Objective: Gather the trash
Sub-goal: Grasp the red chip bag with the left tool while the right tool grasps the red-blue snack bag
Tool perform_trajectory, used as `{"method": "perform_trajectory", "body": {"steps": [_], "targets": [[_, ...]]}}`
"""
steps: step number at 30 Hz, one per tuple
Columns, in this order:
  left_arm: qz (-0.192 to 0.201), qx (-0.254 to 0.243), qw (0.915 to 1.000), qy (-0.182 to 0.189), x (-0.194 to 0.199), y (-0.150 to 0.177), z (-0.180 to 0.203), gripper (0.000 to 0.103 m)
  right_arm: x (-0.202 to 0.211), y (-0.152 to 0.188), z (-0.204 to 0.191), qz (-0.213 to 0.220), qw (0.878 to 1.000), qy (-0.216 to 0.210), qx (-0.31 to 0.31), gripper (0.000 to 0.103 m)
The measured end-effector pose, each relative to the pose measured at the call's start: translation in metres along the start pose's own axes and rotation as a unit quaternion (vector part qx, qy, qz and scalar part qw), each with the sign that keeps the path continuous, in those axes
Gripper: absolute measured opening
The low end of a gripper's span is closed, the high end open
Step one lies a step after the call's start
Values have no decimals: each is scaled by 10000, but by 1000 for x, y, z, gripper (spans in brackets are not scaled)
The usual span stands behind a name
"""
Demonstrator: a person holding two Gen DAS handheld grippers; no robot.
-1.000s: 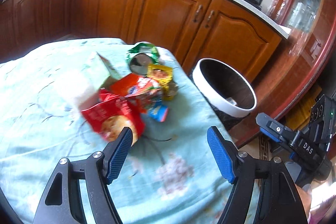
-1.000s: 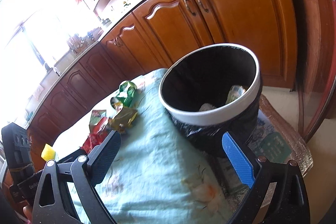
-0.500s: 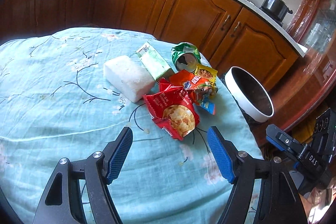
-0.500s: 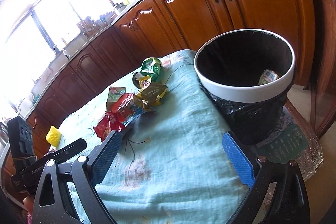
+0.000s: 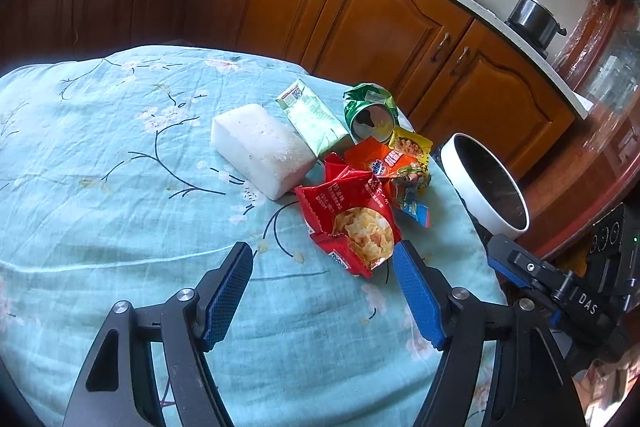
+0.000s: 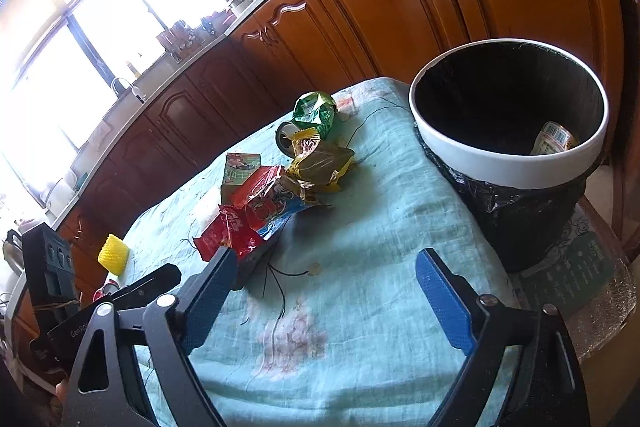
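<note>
Light blue cloth (image 5: 100,155) with a flower print covers the table, and the trash lies in a small heap near its far corner. A red chip bag (image 5: 352,227) is the nearest piece; it lies just in front of the left gripper (image 5: 322,279), whose blue pads stand apart over the cloth with nothing between them, so this tool is released. Behind the red bag I see an orange wrapper (image 5: 376,163), a yellow wrapper (image 5: 410,145) and a crushed green can (image 5: 370,111) lying on its side. A green carton (image 5: 314,119) lies beside a white foam block (image 5: 262,147), and the two seem to touch. The trash bin (image 6: 508,155), white at the rim and lined with a black bag, stands just beside the table edge, lower than the cloth, and one piece of packaging (image 6: 554,139) already lies inside it. The right gripper (image 6: 320,279) hangs over the cloth between the heap and the bin; its jaws have just been closing a little, but they are still wide and hold nothing. Its left pad is very near the red bag, whether touching I cannot tell. A yellow foam net (image 6: 114,253) lies well apart on the far side.
</note>
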State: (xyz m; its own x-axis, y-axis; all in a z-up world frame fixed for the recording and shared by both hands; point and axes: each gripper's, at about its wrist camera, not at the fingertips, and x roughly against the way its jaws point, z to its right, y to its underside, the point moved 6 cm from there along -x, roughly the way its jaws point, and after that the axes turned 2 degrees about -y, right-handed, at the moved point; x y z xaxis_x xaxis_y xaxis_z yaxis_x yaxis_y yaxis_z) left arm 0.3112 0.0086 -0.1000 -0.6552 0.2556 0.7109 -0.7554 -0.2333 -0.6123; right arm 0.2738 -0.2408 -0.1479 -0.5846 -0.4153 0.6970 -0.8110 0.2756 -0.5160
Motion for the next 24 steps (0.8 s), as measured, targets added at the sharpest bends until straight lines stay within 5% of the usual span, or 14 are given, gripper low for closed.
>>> {"method": "perform_trajectory", "body": {"steps": [5, 13, 20, 24], "targets": [[-39, -25, 10000, 1, -19, -8, 0, 66, -24, -3, 1, -284, 9988, -232, -317, 52], [-355, -84, 9992, 168, -58, -15, 5, 33, -63, -13, 1, -607, 9925, -685, -806, 39], [-322, -304, 9988, 191, -63, -14, 11, 23, -76, -9, 0, -727, 9907, -760, -860, 0], [-235, -318, 9989, 247, -52, -11, 13, 21, -63, -7, -3, -560, 9940, -678, -647, 0]]}}
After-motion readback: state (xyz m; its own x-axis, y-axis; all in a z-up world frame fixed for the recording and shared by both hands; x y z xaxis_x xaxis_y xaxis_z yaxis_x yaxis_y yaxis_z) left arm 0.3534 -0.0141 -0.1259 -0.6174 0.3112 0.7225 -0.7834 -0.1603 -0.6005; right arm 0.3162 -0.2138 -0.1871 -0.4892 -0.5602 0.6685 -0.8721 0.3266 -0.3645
